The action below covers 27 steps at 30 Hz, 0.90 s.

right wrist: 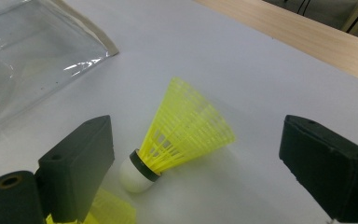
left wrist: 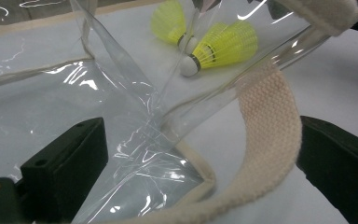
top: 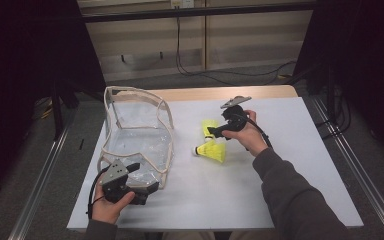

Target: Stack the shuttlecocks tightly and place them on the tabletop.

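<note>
Starting at the left of the high view, we found the left gripper [top: 141,186] at about seven o'clock on the white table [top: 290,165], its jaws spread wide around the near corner of the clear bag [top: 137,137]. In the left gripper view the bag's woven cream strap [left wrist: 270,135] and a fold of clear film ran between those jaws, but neither jaw pressed on them, so we judged the bag straddled, not yet gripped. Moving right, two yellow shuttlecocks lay on the table near its centre, just beside each other and apart from the bag's mouth. The near shuttlecock [top: 211,150] lay on its side with its white cork toward nine o'clock; the far shuttlecock [top: 210,126] sat at about twelve o'clock from it. The right gripper [top: 211,133] hovered at the far one, jaws wide open and holding nothing, with the cork close beside one jaw in the right gripper view. We judged the step to be the first pickup for bagging; next, the right jaws would need to close on the skirt near the cork, while the left clamped the strap to hold the bag open.
</note>
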Motion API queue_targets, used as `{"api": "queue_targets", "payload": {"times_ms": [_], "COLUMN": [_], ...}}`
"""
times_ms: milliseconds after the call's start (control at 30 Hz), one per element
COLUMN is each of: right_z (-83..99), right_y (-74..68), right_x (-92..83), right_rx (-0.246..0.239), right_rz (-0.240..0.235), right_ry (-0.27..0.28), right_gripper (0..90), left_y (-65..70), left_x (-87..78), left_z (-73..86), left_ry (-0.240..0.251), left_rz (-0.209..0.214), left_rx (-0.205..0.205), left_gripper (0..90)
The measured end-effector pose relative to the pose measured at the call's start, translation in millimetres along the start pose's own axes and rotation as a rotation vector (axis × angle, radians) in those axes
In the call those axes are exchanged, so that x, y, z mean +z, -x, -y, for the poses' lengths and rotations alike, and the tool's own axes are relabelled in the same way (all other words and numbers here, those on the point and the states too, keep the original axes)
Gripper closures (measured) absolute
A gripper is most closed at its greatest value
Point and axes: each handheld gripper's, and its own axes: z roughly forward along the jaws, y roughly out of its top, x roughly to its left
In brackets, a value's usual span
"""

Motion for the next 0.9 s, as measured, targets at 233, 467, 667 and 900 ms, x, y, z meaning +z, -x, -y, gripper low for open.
{"api": "queue_targets", "payload": {"times_ms": [233,467,667,900], "right_z": [-0.8,-2.7,-2.6,-4.5], "right_y": [-0.5,-0.4,0.2,-0.5], "right_x": [6.3,10.9,16.6,24.4], "right_rx": [-0.008,-0.023,-0.035,-0.058], "right_rz": [-0.001,0.004,0.004,-0.002], "right_ry": [-0.010,-0.014,-0.015,-0.026], "right_gripper": [11.4,18.2,26.2,35.0], "left_y": [0.1,0.2,0.5,0.8], "left_x": [-0.3,-0.4,-0.8,-0.8], "left_z": [-0.1,0.0,0.2,0.2], "left_ry": [0.000,0.000,-0.003,-0.002], "left_rz": [0.000,-0.001,-0.001,-0.001], "left_rx": [0.000,0.003,0.004,0.004], "left_gripper": [3.5,3.5,3.5,3.4]}}
